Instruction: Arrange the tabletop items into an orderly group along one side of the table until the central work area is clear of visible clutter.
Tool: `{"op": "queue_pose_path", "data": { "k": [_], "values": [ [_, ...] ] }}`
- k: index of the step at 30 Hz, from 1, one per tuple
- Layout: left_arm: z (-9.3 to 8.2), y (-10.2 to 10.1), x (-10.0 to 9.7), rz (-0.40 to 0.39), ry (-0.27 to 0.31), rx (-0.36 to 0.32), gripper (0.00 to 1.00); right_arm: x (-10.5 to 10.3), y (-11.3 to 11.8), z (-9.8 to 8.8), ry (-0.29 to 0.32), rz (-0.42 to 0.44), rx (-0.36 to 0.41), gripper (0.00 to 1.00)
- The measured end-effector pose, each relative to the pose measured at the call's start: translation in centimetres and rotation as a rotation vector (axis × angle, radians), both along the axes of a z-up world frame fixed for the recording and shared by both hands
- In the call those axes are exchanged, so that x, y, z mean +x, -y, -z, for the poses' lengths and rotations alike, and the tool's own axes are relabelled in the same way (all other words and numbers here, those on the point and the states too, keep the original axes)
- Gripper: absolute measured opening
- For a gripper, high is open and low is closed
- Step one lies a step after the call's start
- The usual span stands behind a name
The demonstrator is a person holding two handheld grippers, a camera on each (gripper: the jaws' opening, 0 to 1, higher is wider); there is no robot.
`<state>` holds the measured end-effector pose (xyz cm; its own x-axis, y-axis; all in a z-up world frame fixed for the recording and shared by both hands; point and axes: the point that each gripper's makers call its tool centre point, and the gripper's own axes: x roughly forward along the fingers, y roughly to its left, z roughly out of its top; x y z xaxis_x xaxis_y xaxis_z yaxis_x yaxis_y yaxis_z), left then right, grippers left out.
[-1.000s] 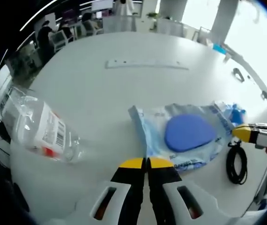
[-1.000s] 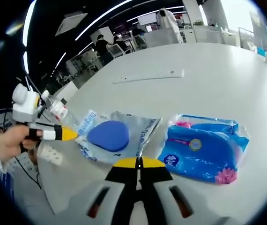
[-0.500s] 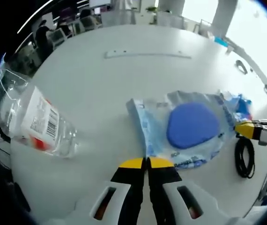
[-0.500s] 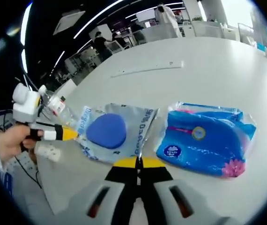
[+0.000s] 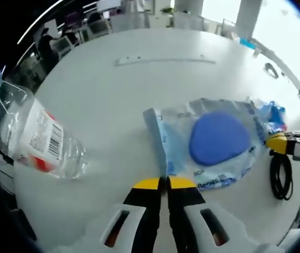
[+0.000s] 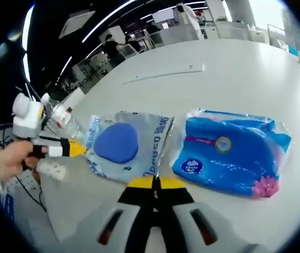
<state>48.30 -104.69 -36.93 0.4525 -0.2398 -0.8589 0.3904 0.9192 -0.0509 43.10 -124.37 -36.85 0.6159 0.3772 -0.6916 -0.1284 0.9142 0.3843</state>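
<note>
The table (image 5: pixel 139 89) is white and wide, and its middle is not yet tidy: the things lie loose across it. Taking the clear packet with the blue pad (image 5: pixel 208 145) as the landmark, the plastic bottle (image 5: pixel 31 137) lies on its side well to the left of it in the left gripper view, and the blue tissue pack (image 6: pixel 231 161) lies just beside it on the right in the right gripper view. A black cable (image 5: pixel 280 176) curls near the packet's far corner.

Over the last second both cameras have crept closer to the packet; the packet, bottle and tissue pack have kept their places on the table. I judge that nothing has been grouped yet and the hands are only closing in.

The left gripper (image 5: pixel 160 183) hangs at the packet's near edge with its jaws pressed together on nothing. The right gripper (image 6: pixel 152 183) does the same at the packet's near corner, clenched and empty; its yellow tip also shows at the packet's far edge in the left gripper view
</note>
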Motion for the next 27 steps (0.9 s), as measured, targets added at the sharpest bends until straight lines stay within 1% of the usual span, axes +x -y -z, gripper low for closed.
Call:
{"op": "queue_pose_path", "data": {
  "k": [1,2,3,5,10,14,18,20,22,23,24,26,27],
  "values": [
    [0.02,-0.04,0.02,-0.02,-0.002,-0.018,0.0,-0.05,0.08,0.23,-0.003,0.002,-0.013,0.0],
    [0.04,-0.09,0.02,-0.029,-0.006,-0.021,0.0,0.18,0.38,0.28,0.006,0.025,-0.031,0.0],
    [0.05,-0.05,0.0,-0.025,-0.005,-0.018,0.0,-0.04,0.01,0.29,-0.01,0.018,-0.025,0.0],
    [0.05,0.0,-0.02,-0.015,-0.001,-0.01,0.0,0.02,-0.05,0.36,-0.018,0.015,-0.042,0.0],
    [0.12,-0.02,-0.06,-0.026,0.01,-0.014,0.0,-0.06,0.11,0.33,-0.025,0.027,-0.025,0.0],
    [0.07,0.12,-0.21,-0.006,0.03,0.002,0.0,-0.11,0.06,0.3,-0.02,0.033,-0.028,0.0],
    [0.1,0.08,-0.1,-0.011,0.036,0.007,0.0,-0.1,0.06,0.24,-0.025,0.035,-0.034,0.0],
    [0.06,0.14,-0.07,0.06,0.054,0.057,0.0,-0.09,0.06,0.25,-0.041,0.04,-0.022,0.0],
    [0.09,0.2,-0.12,0.036,0.049,0.048,0.0,-0.1,0.03,0.21,-0.052,0.037,-0.026,0.0],
    [0.09,0.14,-0.11,-0.002,0.041,0.027,0.0,-0.11,0.01,0.21,-0.061,0.041,-0.025,0.0],
    [0.08,0.09,-0.09,-0.017,0.038,0.017,0.0,-0.15,-0.02,0.21,-0.065,0.042,-0.024,0.0],
    [0.02,-0.05,-0.1,-0.016,0.039,0.008,0.02,-0.25,-0.04,-0.09,-0.055,0.035,-0.024,0.0],
    [-0.04,-0.07,-0.1,-0.017,0.042,0.003,0.03,-0.12,-0.12,-0.47,-0.026,0.005,-0.018,0.03]
  ]
}}
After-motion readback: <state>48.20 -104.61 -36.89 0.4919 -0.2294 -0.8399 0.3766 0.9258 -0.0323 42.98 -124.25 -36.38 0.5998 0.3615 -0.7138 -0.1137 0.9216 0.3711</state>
